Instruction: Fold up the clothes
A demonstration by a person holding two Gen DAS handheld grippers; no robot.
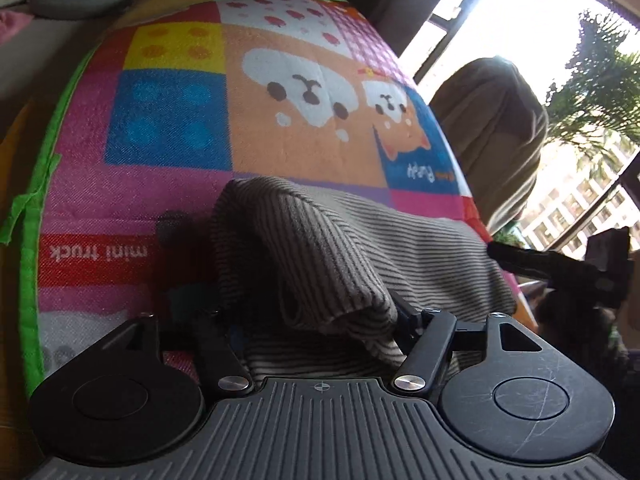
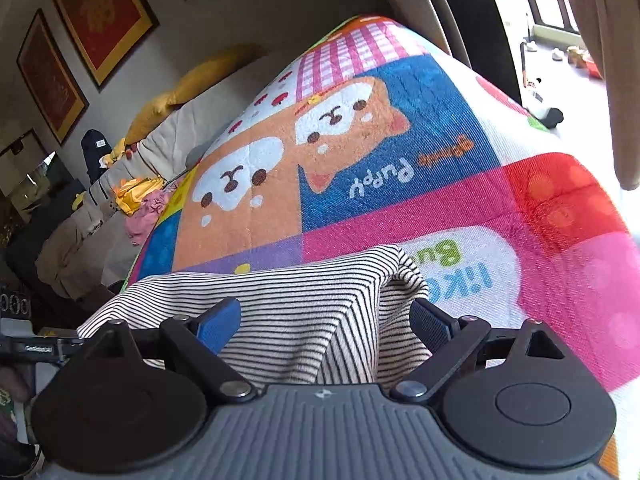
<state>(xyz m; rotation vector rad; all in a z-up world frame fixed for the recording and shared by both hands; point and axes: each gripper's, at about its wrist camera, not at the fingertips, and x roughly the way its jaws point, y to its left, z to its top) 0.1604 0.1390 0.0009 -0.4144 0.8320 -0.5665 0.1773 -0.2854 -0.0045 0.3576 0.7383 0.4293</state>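
Note:
A black-and-white striped garment (image 1: 352, 240) lies at the near edge of a colourful cartoon play mat (image 1: 168, 120). In the left wrist view a fold of it drapes over my left gripper (image 1: 316, 320) and hides the fingertips; the jaws look closed on the cloth. In the right wrist view the striped garment (image 2: 288, 312) is bunched between the blue pads (image 2: 218, 322) of my right gripper (image 2: 324, 328), whose jaws stand apart with cloth draped over them. The right gripper's black finger (image 1: 560, 268) shows at the right of the left wrist view.
The mat (image 2: 400, 140) covers a raised surface. A sofa with yellow cushions (image 2: 192, 88) and loose clothes (image 2: 140, 200) stands to the left. Framed pictures (image 2: 104, 16) hang on the wall. A beige curtain (image 1: 496, 128) and bright window are to the right.

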